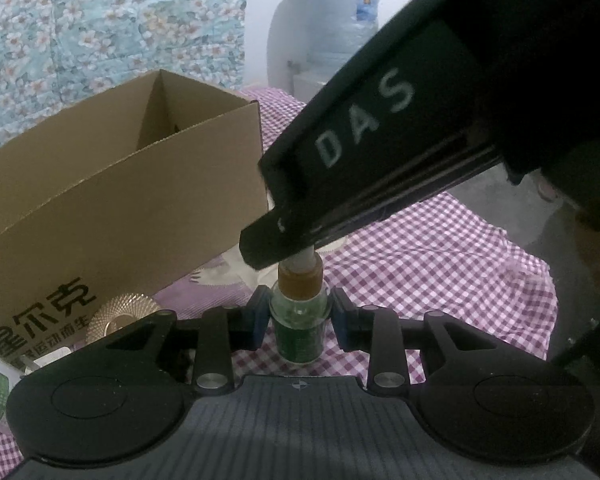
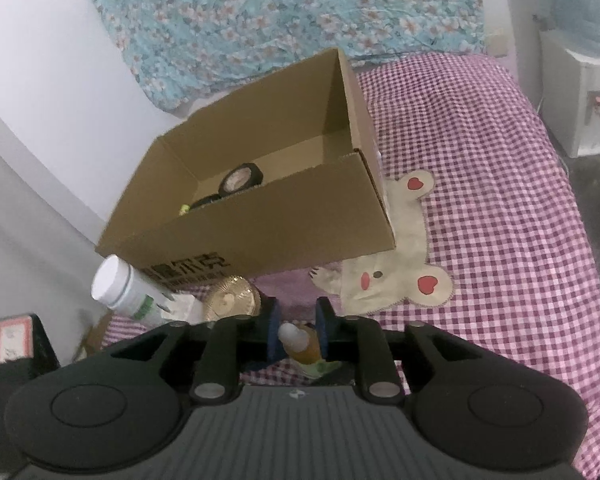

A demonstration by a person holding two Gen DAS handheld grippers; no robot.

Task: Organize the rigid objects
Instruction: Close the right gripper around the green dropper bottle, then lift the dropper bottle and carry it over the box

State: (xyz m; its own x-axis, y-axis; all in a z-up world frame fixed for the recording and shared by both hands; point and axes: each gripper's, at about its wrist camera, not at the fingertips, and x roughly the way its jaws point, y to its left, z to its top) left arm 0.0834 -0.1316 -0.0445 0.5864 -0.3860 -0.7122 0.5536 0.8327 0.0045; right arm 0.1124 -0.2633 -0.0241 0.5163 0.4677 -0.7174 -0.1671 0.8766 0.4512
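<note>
A small glass bottle (image 1: 299,322) with green contents, an amber collar and a pale tip stands upright on the checked cloth (image 1: 440,264) of what looks like a bed, in front of the cardboard box (image 1: 112,184). The left gripper (image 1: 299,322) is set around its body; the jaws are nearly closed and the blue pads lie against the glass on both sides, so the bottle is judged to be gripped. From above, the right gripper (image 2: 298,334) is brought over the bottle's top; in the right wrist view its jaws stand a little apart on either side of the collar and tip, with a visible gap on the left side, so no grip is judged there. In the left wrist view one black finger of that gripper is seen touching or just over the tip; which cannot be told. Just beside the box's near wall a round gold disc (image 2: 231,300) and a white tub (image 2: 130,290) lie on the bed, still outside. Inside the box a roll of black tape (image 2: 241,178) and a second dark roll beside it are already stowed. The task is therefore judged partly done: some things are in, while the bottle, the disc and the tub remain to be placed.
</note>
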